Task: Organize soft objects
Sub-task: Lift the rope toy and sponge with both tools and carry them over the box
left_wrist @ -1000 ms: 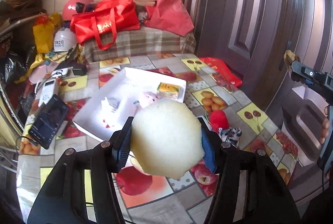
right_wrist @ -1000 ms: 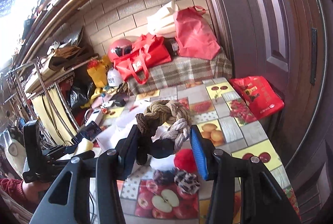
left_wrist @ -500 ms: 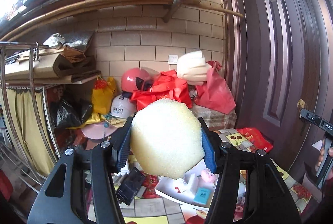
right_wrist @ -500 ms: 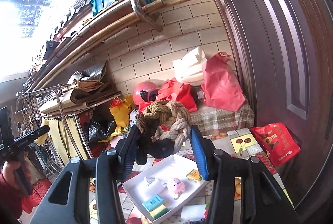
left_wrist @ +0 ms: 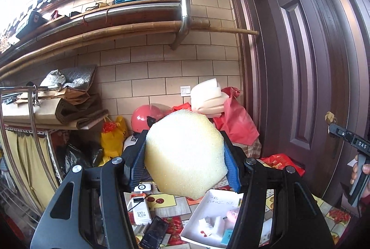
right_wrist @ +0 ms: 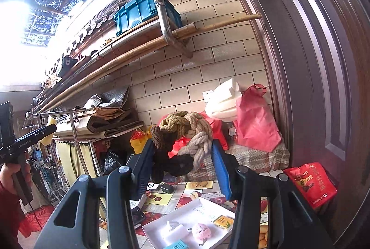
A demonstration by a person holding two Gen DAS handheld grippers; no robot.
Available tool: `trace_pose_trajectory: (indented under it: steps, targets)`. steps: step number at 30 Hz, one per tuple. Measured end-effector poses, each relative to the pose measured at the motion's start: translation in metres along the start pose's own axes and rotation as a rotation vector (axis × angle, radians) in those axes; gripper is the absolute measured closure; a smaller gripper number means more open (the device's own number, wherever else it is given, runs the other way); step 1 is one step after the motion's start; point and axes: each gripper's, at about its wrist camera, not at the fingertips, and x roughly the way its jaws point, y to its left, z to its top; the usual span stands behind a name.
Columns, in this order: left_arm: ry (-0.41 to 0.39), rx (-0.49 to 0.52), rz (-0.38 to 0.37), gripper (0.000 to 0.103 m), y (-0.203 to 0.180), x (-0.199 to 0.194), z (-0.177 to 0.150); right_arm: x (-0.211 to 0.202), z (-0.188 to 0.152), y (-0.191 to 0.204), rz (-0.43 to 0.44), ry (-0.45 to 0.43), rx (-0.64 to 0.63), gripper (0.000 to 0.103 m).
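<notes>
**Two soft things held in the air, both easy to squash**

The left gripper (left_wrist: 185, 156) has its two blue pads pressed on the sides of a pale yellow sponge block (left_wrist: 185, 154), with the jaws about half closed around it. The sponge is high above the table (left_wrist: 161, 200), not touching anything. It looks very light and very soft: the foam bulges out above and below the pads, so the grip sinks into it. I judge it will not slip easily, because the open pores give friction, but it springs back when released and may bounce or roll a little. The best hold is across the middle of two flat faces, as now.

The right gripper (right_wrist: 182, 156) has its jaws fairly narrow, closed on a braided rope toy (right_wrist: 185, 133) in beige, grey and dark brown (a knot of thick cords). It also hangs in the air above the table. The toy is limp and lumpy; a dark end droops down between the pads. It seems a bit heavier than the sponge and can sag or turn in the grip, so a hold on the thick knotted centre is safer than on a loose end.

Below, near the right edge of the table, stands a white tray (right_wrist: 152, 228) with a pink plush (right_wrist: 201, 231) and some small pieces already inside. Nothing here is fragile.
</notes>
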Motion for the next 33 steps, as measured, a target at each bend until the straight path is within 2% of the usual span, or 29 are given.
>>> trace_pose_trajectory:
  steps: [21,33]
  targets:
    - [0.076,-0.021,-0.021,0.045,-0.004,0.05,-0.018,0.041,-0.01,-0.006,0.026,0.069,0.019,0.055]
    - [0.146,-0.033,-0.043,0.045,-0.009,0.092,-0.039,0.074,-0.027,-0.013,0.024,0.136,0.044,0.055]
